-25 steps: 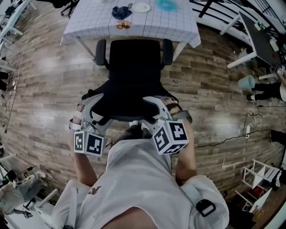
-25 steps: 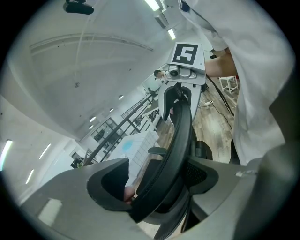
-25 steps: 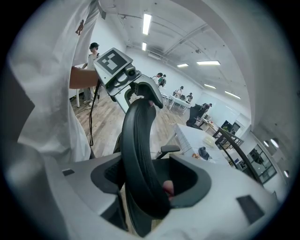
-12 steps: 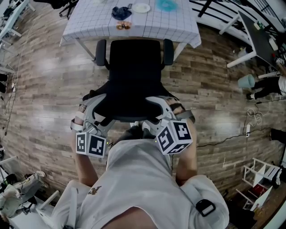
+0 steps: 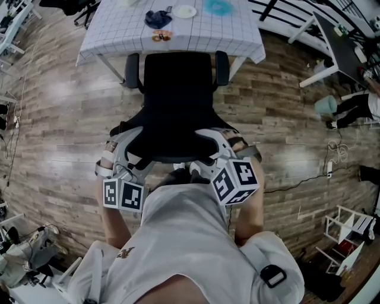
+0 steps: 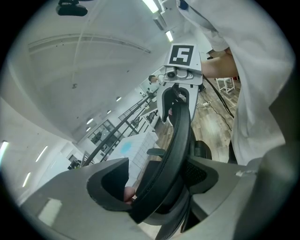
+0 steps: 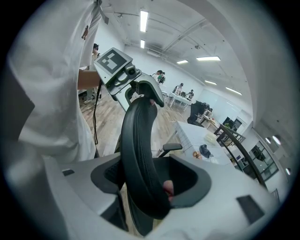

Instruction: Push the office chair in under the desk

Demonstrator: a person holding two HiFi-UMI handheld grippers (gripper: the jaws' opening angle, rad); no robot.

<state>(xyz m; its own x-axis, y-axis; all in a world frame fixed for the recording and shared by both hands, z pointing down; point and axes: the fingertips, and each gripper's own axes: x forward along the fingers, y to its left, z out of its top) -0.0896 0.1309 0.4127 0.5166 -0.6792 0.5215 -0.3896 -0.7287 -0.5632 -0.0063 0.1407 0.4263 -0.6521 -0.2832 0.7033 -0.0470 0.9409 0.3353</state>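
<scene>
The black office chair [image 5: 178, 98] faces the desk [image 5: 119, 29], which has a white checked cloth; the chair's seat front and armrests sit at the desk's near edge. My left gripper [image 5: 127, 155] is shut on the left part of the backrest's top rim, and my right gripper [image 5: 217, 148] is shut on the right part. In the left gripper view the curved black backrest [image 6: 180, 136] runs between the jaws of the left gripper [image 6: 159, 187]. In the right gripper view the same backrest [image 7: 138, 140] is clamped by the right gripper [image 7: 145, 183].
A dark cloth [image 5: 158, 18], a white plate [image 5: 185, 10] and a teal item [image 5: 217, 6] lie on the desk. The floor is wood planks, with cables [image 5: 332, 166] at the right, a white rack [image 5: 344, 228] at the lower right and other desks [image 5: 338, 47] around.
Both grippers keep their hold on the backrest. The marker cubes have slid slightly lower in the head view; the chair has barely shifted against the desk.
</scene>
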